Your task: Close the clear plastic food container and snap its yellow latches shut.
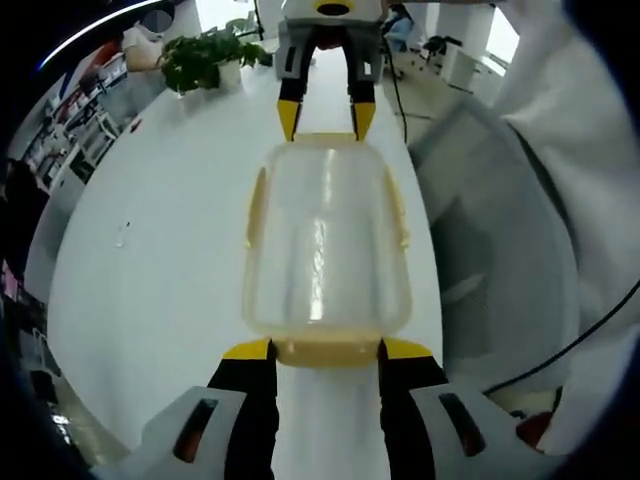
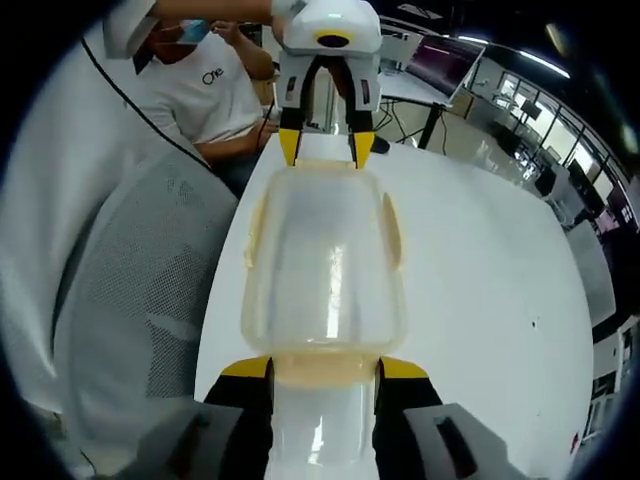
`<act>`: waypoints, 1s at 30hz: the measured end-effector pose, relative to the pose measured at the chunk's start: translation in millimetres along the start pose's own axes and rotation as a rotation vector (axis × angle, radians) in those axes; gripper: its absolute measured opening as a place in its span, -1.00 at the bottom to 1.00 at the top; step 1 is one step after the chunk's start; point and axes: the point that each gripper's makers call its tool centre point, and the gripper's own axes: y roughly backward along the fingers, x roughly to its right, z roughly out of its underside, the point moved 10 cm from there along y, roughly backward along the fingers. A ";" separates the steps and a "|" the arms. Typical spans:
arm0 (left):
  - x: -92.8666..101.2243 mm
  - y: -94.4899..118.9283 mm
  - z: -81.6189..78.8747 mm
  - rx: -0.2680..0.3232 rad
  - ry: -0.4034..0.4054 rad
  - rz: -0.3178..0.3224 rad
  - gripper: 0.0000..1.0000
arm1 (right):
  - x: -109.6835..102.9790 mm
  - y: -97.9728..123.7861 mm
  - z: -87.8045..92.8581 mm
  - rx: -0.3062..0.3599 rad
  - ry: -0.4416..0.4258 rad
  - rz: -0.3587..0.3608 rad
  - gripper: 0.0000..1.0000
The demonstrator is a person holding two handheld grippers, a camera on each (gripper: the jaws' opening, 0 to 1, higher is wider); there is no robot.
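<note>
Container (image 1: 327, 240) lay lengthwise on the white table (image 1: 160, 260), lid on, directly between my two grippers. In the left gripper view I saw my left gripper (image 1: 327, 350) at its near end, yellow-tipped jaws spread to either side of the yellow end latch (image 1: 327, 351), their tips right at the corners of the box. Whether they actually touched the plastic I could not tell. At the far end the right gripper (image 1: 325, 120) faced me, its jaws likewise spread, tips just at the far end of the lid.

In the right gripper view the arrangement was mirrored: my right gripper (image 2: 325, 370) stood with parted jaws about the near latch (image 2: 325, 370), and the left gripper (image 2: 326, 148) sat at the opposite end. Yellow side latches (image 2: 393, 235) ran along the long edges of the container; I could not tell if they were snapped down.

A mesh-backed chair (image 2: 130, 300) stood beside the table, and a person in a white shirt (image 2: 205, 85) sat beyond it. A potted plant (image 1: 205, 60) stood at the table's far end in the left gripper view.
</note>
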 end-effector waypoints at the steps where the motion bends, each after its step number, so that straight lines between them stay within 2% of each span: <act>1: 0.1 -0.4 -1.1 0.000 0.000 0.000 -0.26 | -0.2 1.4 2.3 0.000 -0.002 -0.001 -0.26; 7: -1.3 -9.1 -15.5 0.000 0.010 0.005 -0.26 | -0.2 10.0 15.3 -0.003 -0.004 0.001 -0.26; 14: 0.1 -22.5 -37.9 -0.004 0.004 0.015 -0.26 | -2.2 17.1 38.9 -0.012 -0.009 -0.003 -0.26; 30: 1.0 -57.1 -76.0 -0.005 -0.004 0.011 -0.26 | -3.4 32.0 87.5 -0.030 -0.010 0.004 -0.26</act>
